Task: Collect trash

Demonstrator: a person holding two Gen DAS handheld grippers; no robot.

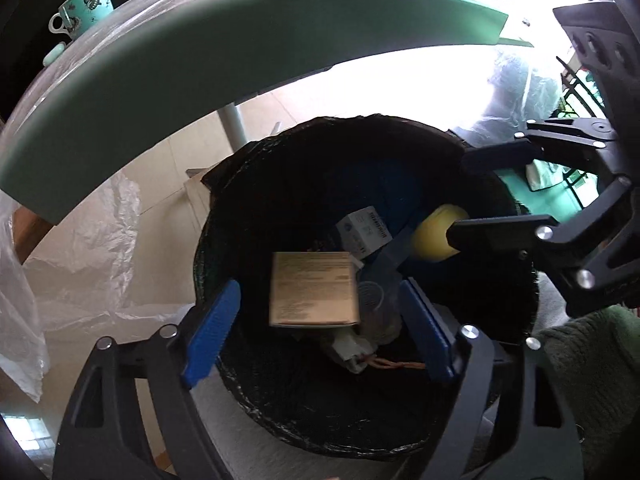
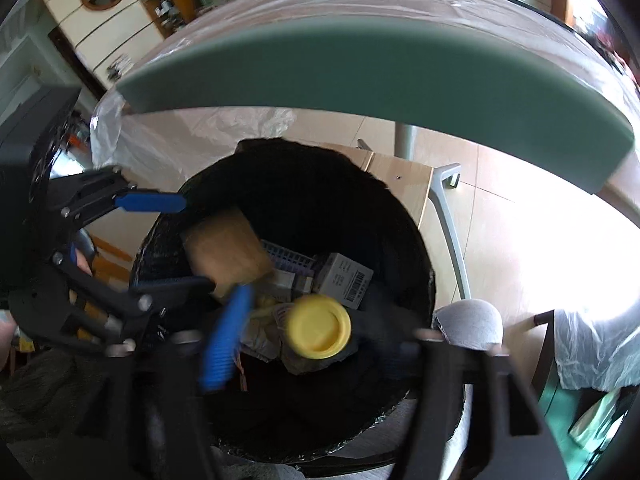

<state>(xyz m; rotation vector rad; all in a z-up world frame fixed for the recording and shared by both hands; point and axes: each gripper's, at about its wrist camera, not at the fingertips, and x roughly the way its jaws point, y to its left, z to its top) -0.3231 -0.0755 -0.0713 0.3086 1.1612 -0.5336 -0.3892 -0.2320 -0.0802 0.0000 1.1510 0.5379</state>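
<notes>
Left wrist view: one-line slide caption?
Open left gripper above the black-lined trash bin, a tan card below; right gripper beside a yellow lid.

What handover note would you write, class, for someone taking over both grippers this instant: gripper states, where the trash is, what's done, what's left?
Left gripper: jaws open over the black-lined bin, gripping nothing.
Right gripper: jaws open over the same bin; the yellow lid is by one finger, not clamped.
In the bin: brown card, white barcode box, other scraps.
Done: those pieces are binned.
Left: make sure the lid drops in, then check the table; its top is hardly visible here.
</notes>
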